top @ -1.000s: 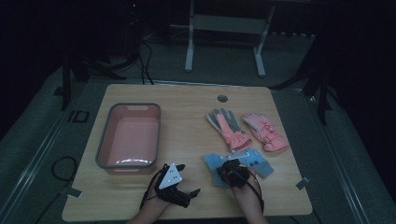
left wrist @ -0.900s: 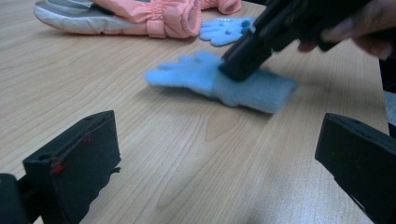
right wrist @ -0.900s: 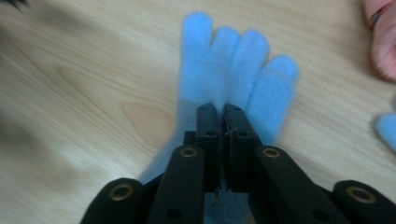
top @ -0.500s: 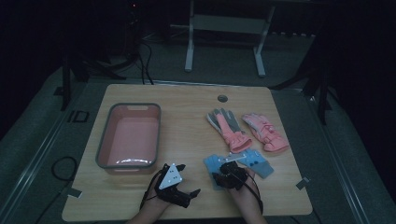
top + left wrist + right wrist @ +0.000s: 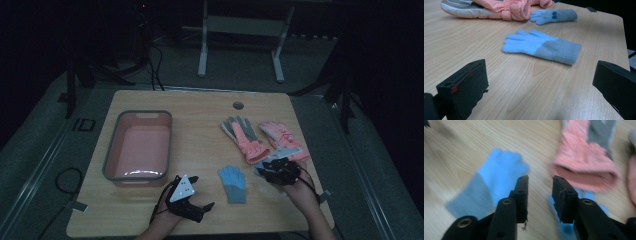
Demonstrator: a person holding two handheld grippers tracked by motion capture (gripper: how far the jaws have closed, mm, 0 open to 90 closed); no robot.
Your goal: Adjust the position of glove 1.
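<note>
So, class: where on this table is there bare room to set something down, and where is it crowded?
Free: the far strip beyond the pink tub, and the wood between tub and blue glove. Crowded: the right side, where pink gloves, a second blue glove and the right gripper bunch together.

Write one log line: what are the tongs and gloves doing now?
left tongs: open, empty | right tongs: open, empty, above second blue glove | blue glove: flat on table
</note>
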